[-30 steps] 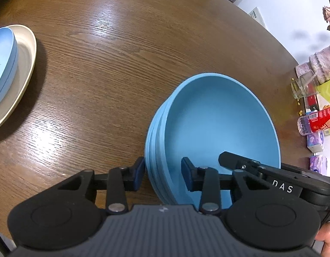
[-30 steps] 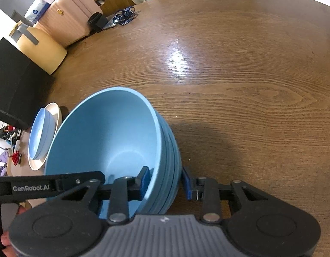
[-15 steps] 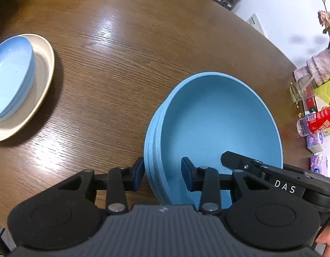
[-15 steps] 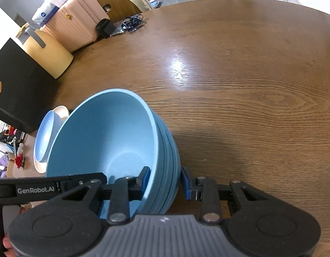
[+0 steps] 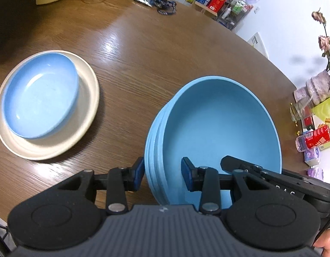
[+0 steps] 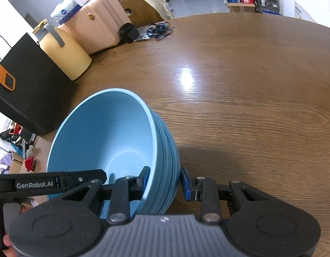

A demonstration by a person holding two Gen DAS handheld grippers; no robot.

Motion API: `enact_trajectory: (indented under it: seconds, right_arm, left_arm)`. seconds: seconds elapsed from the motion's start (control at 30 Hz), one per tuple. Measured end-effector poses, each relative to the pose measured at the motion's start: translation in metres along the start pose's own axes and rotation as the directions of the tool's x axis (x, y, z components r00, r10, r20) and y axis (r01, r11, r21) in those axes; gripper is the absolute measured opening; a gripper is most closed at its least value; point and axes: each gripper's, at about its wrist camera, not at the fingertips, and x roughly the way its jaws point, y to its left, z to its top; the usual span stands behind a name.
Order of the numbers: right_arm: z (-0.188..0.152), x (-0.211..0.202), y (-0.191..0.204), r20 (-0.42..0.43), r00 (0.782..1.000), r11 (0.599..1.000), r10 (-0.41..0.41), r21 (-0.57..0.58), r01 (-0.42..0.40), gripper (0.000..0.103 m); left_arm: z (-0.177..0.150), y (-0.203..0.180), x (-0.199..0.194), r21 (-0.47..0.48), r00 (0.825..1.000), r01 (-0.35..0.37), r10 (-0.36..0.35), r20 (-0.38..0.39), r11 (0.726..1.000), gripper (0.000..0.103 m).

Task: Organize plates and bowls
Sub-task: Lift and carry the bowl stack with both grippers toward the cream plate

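I have the stack of blue bowls (image 5: 220,128) held from 2 sides. My left gripper (image 5: 162,176) pinches the stack's rim at its 7 o'clock edge, with 1 blue pad outside the nested walls and the other inside the top bowl. My right gripper (image 6: 165,181) pinches the opposite rim the same way, its left pad inside the bowl and its right pad against the outer wall; I can also see it reaching in at about 4 o'clock in the left camera. Neither gripper is spread wide and neither is pressed fully together; both are clamped on the bowl walls. I count about 4 nested rims, though I cannot tell the exact number.

The stack sits over the brown wooden table (image 5: 143,49); I cannot tell whether its base touches the wood. At 9 o'clock from the stack, well apart, a pale blue shallow bowl (image 5: 40,96) rests inside a cream plate (image 5: 87,98) on the table. Toward 11 o'clock in the right camera stand a black box (image 6: 25,90) and a cream jug (image 6: 66,53).
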Motion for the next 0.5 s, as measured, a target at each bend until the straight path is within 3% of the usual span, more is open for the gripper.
enact_trajectory:
  seconds: [0.5]
  right_arm:
    - [0.014, 0.028, 0.087, -0.001, 1.000, 0.998, 0.017, -0.053, -0.017, 0.030]
  left_arm:
    - [0.023, 0.068, -0.042, -0.010, 0.998, -0.030, 0.031, 0.061, 0.999, 0.038]
